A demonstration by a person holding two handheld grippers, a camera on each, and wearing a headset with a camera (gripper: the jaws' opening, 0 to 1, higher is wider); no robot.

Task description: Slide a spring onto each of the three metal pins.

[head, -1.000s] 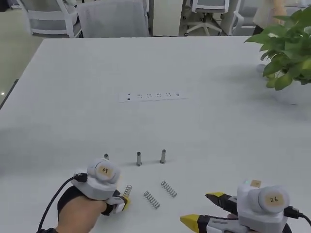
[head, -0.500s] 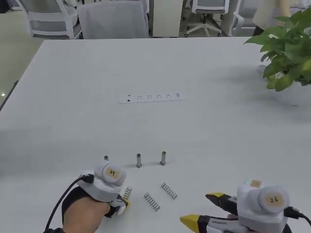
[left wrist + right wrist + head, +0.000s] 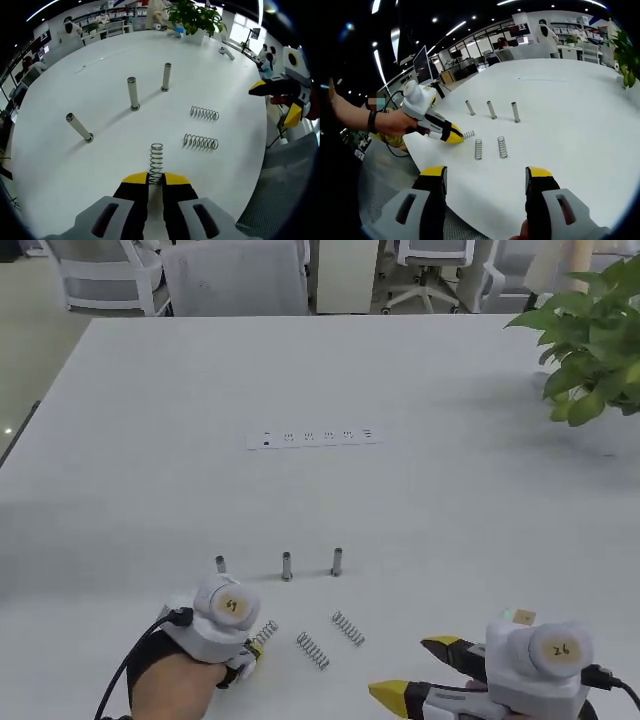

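Three short metal pins stand upright in a row on the white table: left (image 3: pixel 221 563), middle (image 3: pixel 287 566), right (image 3: pixel 337 561). All are bare. My left gripper (image 3: pixel 250 649) is near the front edge, shut on one end of a spring (image 3: pixel 265 632). In the left gripper view this spring (image 3: pixel 156 159) sticks out past the yellow tips (image 3: pixel 155 177) toward the pins (image 3: pixel 132 93). Two loose springs (image 3: pixel 312 650) (image 3: pixel 348 628) lie flat just right of it. My right gripper (image 3: pixel 412 671) hovers at the front right, open and holding nothing (image 3: pixel 486 175).
A flush power strip (image 3: pixel 310 437) sits mid-table beyond the pins. A potted plant (image 3: pixel 590 340) stands at the far right. Office chairs (image 3: pixel 235 280) line the far edge. The table's front edge runs close under both grippers.
My left gripper has drawn back slightly toward the front edge with the spring still in its jaws, uncovering the left pin. The right gripper and the loose springs have stayed put.
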